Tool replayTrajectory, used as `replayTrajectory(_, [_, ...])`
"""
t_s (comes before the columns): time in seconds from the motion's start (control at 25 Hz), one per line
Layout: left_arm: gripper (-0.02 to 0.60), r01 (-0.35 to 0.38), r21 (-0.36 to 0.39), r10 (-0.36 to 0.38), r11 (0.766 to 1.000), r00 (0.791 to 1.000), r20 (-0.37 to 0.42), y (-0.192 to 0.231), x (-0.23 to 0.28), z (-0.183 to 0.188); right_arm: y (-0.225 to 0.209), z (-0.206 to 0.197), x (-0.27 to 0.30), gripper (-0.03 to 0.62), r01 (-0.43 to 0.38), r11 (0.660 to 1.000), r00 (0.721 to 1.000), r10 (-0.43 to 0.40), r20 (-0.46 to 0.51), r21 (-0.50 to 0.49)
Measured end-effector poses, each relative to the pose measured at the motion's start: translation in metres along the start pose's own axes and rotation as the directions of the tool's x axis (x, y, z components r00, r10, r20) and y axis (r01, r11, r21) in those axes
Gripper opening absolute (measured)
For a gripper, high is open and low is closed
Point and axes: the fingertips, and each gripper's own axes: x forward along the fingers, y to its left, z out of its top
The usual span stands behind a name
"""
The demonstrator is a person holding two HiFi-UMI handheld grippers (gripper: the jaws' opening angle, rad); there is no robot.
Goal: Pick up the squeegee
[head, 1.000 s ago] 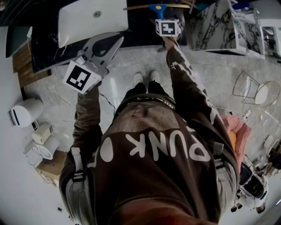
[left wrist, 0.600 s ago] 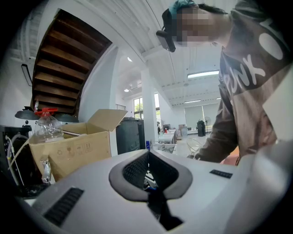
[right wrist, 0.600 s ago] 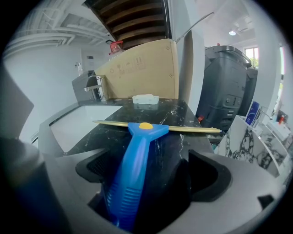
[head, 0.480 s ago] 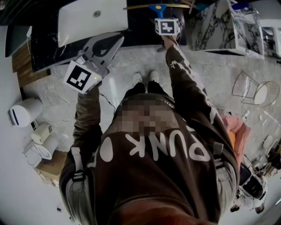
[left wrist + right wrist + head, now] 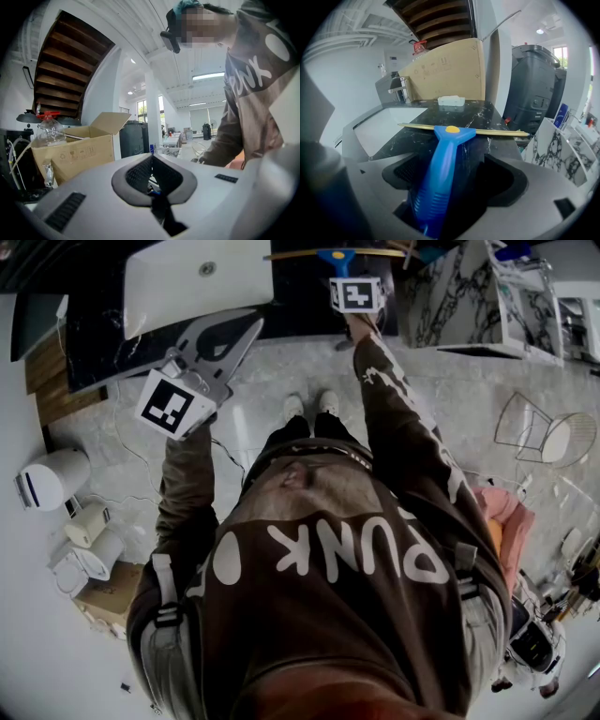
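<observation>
On the black counter (image 5: 480,115) the squeegee (image 5: 443,154) lies flat, blade away. Its blue handle runs back between the fingers (image 5: 508,180) of the right gripper (image 5: 454,174) — close against the left one, a gap on the other side. Those jaws have just been closing and are not yet clamped. The left gripper (image 5: 151,158) is pinched together, empty.

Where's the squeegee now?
Head view, top centre: the squeegee lies on the dark counter right of the sink, handle between the right tool's jaws, which just closed further.

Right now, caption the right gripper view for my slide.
Right tongs, just closing, straddle the blue squeegee lying on the dark counter.
</observation>
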Motion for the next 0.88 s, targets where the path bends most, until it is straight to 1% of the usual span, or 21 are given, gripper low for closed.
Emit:
replayTrajectory(0.12, [0.003,-0.001,0.002,0.001,1.0,1.0,0.003,0.0,0.0,0.001,0.007,0.004,0.001,0.405,-0.039,0.999,0.999,0.039,0.019,-0.004])
replayTrajectory(0.24, [0.003,-0.003,0.0,0.003,1.0,1.0,0.003,0.001,0.001,0.0,0.003,0.003,0.001,0.351,-0.022,1.0,1.0,0.022,0.011,-0.022])
replayTrajectory(0.32, [0.003,-0.004,0.0,0.004,1.0,1.0,0.001,0.001,0.001,0.0,0.003,0.002,0.0,0.284,-0.018,0.999,1.0,0.018,0.005,-0.035])
replayTrajectory(0.36, [0.003,-0.005,0.001,0.005,1.0,1.0,0.0,0.001,0.001,0.0,0.004,0.001,0.0,0.212,-0.018,0.999,1.0,0.018,-0.003,-0.038])
replayTrajectory(0.4, [0.003,-0.006,0.001,0.006,1.0,1.0,-0.001,0.001,0.001,0.0,0.004,-0.001,-0.001,0.178,-0.014,0.999,1.0,0.014,-0.012,-0.038])
replayTrajectory(0.52, [0.003,-0.009,0.004,0.009,1.0,1.0,0.0,0.001,-0.002,0.0,0.0,-0.002,-0.003,0.169,0.009,0.999,1.0,-0.01,-0.017,-0.031])
replayTrajectory(0.6, [0.003,-0.01,0.006,0.01,1.0,1.0,0.003,0.0,-0.004,0.001,0.001,0.001,-0.004,0.155,0.003,1.0,1.0,-0.003,0.001,-0.014])
replayTrajectory(0.68, [0.003,-0.01,0.005,0.01,1.0,1.0,0.001,0.0,-0.004,0.0,-0.004,0.004,-0.004,0.147,0.014,1.0,1.0,-0.014,0.023,-0.012])
replayTrajectory(0.88, [0.003,-0.009,0.008,0.009,1.0,1.0,-0.002,0.0,-0.002,0.001,-0.005,0.007,-0.004,0.146,0.002,1.0,0.999,-0.001,0.04,-0.004])
